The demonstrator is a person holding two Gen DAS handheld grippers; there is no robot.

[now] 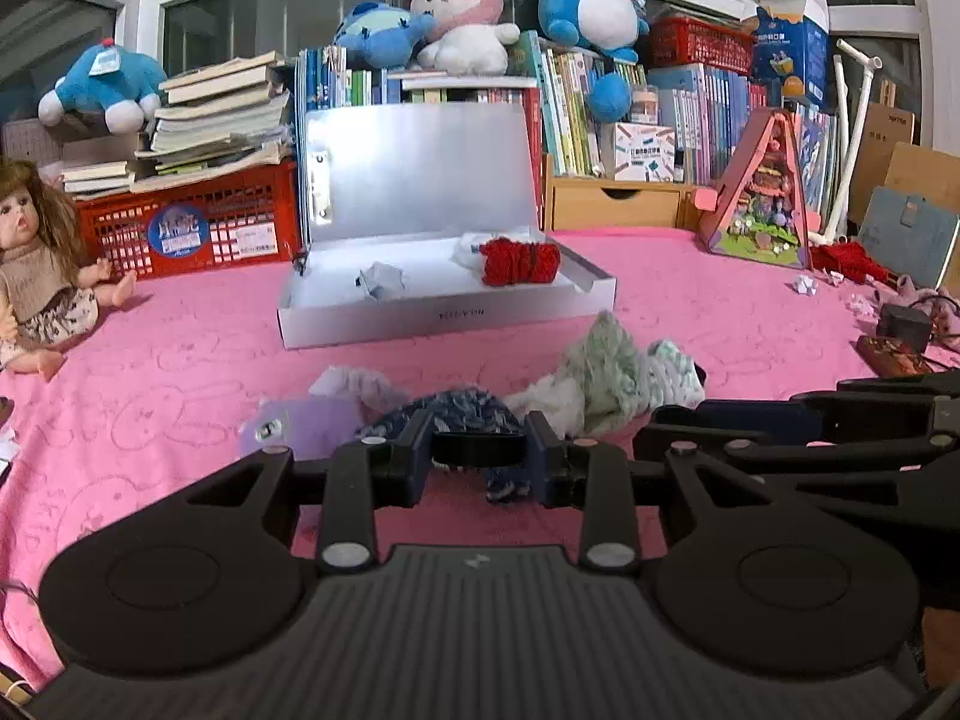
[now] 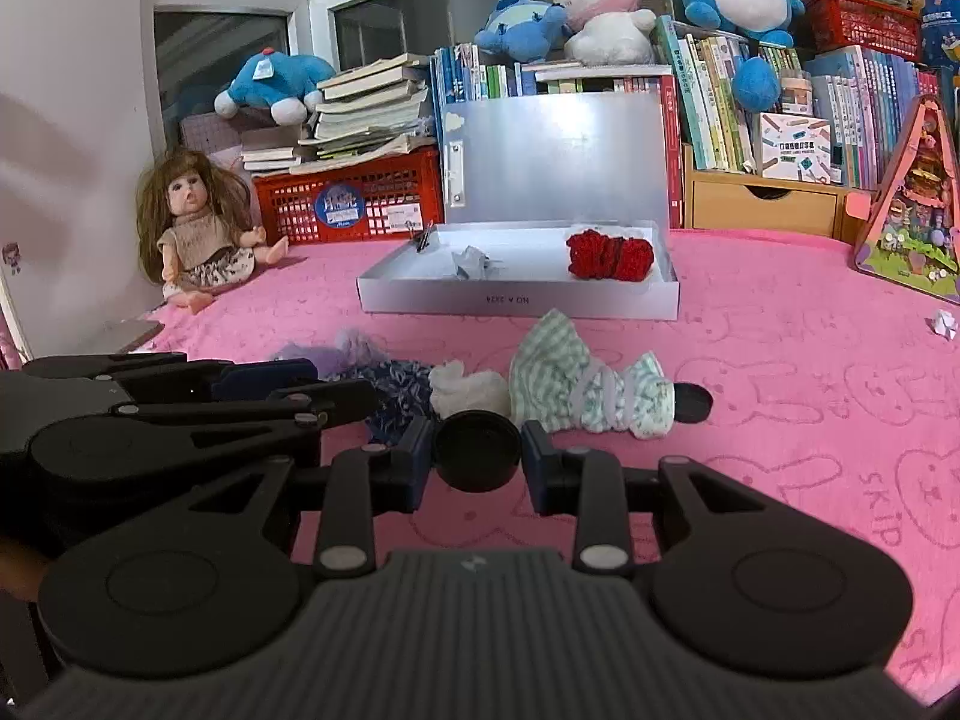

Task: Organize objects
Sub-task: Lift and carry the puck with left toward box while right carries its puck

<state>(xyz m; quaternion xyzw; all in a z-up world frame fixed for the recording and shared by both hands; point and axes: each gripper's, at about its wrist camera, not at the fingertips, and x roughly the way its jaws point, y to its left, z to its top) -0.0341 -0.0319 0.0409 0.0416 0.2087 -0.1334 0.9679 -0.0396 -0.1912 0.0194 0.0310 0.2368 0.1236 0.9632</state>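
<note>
My left gripper (image 1: 477, 457) is shut on a short black round piece (image 1: 477, 449), and a blue patterned cloth (image 1: 468, 411) bunches behind and hangs below it. My right gripper (image 2: 477, 463) is shut on a black round cap-like piece (image 2: 477, 450). Just beyond lies a row of small cloth items: purple (image 2: 354, 348), blue patterned (image 2: 396, 390), white (image 2: 468, 393) and green check (image 2: 552, 372), with a black end (image 2: 693, 402) at the right. Farther back, an open silver box (image 2: 516, 303) holds a red knitted bundle (image 2: 609, 255) and crumpled paper (image 2: 474, 261).
Everything rests on a pink blanket (image 2: 810, 420). A doll (image 2: 192, 228) sits at the left by a red crate (image 2: 348, 204) stacked with books. Book rows and plush toys line the back. A triangular toy house (image 2: 912, 210) stands at the right, with a paper star (image 2: 942, 324) near it.
</note>
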